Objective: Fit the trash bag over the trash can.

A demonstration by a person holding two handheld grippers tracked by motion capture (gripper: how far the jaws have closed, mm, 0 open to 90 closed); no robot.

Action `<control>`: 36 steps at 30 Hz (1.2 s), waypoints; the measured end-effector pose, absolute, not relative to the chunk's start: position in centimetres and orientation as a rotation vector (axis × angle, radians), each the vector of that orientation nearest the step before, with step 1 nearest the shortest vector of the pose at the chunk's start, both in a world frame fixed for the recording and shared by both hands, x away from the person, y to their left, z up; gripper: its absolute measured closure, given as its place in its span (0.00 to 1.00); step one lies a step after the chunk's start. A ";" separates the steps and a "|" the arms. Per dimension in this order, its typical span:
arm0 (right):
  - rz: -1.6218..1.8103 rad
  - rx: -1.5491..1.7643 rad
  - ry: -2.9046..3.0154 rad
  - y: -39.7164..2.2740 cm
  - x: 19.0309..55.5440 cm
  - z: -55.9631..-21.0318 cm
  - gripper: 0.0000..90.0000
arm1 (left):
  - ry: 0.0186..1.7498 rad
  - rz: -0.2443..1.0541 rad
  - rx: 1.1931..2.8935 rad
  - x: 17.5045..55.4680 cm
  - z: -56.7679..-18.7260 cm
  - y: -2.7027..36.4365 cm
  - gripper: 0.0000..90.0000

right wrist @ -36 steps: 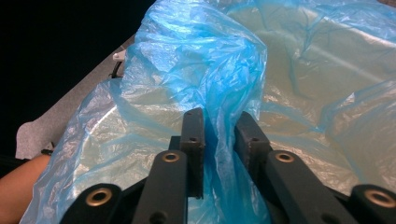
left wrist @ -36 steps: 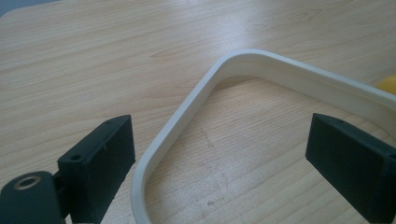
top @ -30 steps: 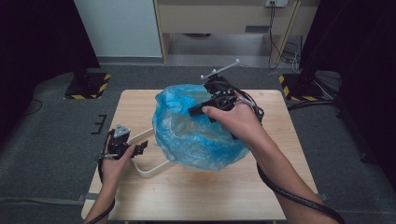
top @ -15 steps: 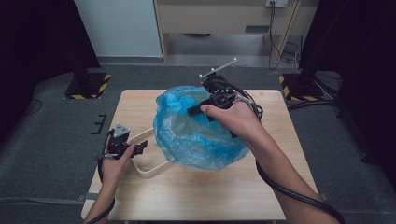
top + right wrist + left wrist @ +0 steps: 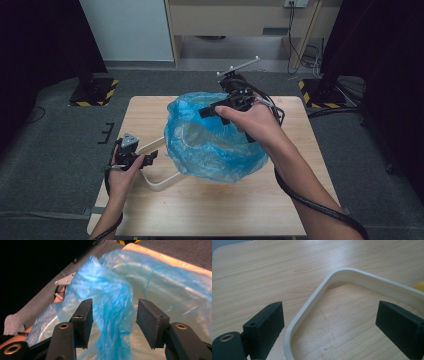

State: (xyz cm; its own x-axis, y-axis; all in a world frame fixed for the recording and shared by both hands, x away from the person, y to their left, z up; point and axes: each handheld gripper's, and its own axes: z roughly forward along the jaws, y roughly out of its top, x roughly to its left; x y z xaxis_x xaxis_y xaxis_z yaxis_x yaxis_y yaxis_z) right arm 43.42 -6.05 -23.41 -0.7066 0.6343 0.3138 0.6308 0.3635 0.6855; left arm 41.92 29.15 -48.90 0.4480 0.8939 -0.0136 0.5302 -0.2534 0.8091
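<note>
The light wooden tabletop (image 5: 210, 210) carries a translucent blue plastic bag (image 5: 210, 145) draped over a rounded object at the centre; the covered object cannot be identified beyond a pale rim visible through the film. A white plastic handle (image 5: 160, 182) extends from under the bag's near left side and lies flat on the tabletop as a bent, U-shaped loop. In the high view, the left tongs (image 5: 151, 158) are held low over the tabletop at the left, just beside this loop, with the person's left hand (image 5: 121, 172) behind them. In the left gripper view, the left tongs (image 5: 332, 330) stand wide open, one jaw on each side of the handle's (image 5: 317, 292) curved corner, gripping nothing; the left jaw sits just outside the loop, and contact cannot be confirmed. The right hand (image 5: 252, 122) holds the right tongs (image 5: 212, 111) above the top of the bag, pointing toward the left. In the right gripper view, the right tongs (image 5: 113, 316) are open, and a raised fold of the blue plastic bag (image 5: 110, 297) stands between the two jaws; the jaws are not closed on it. The left gripper's grey plate appears beyond the bag in that view.
</note>
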 end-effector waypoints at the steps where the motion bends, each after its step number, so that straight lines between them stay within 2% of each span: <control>1: 1.306 1.200 2.583 -6.1 43.5 -23.3 0.51 | 1.196 0.594 1.923 41.9 -48.9 29.2 0.08; 5: 1.336 1.202 2.559 -6.1 43.7 -22.7 0.52 | 1.197 0.594 1.921 41.9 -48.9 29.2 0.08; 16: 1.385 1.154 2.559 -5.0 44.2 -22.1 0.79 | 1.199 0.597 1.915 41.9 -48.8 29.3 0.09; 27: 1.259 1.154 2.646 -3.2 44.6 -24.2 0.88 | 1.205 0.597 1.914 42.0 -48.8 29.6 0.09; 36: 1.154 1.155 2.718 -2.5 45.0 -25.9 0.89 | 1.200 0.597 1.914 41.9 -48.8 29.5 0.09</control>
State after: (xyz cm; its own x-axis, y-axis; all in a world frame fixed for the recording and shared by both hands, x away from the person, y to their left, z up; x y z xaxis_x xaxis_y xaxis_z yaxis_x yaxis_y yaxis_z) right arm 45.00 -2.55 -25.90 -0.7342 0.6140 0.2899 0.6350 0.4697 0.6133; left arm 41.94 29.49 -48.76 0.4428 0.8965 -0.0157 0.5283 -0.2467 0.8124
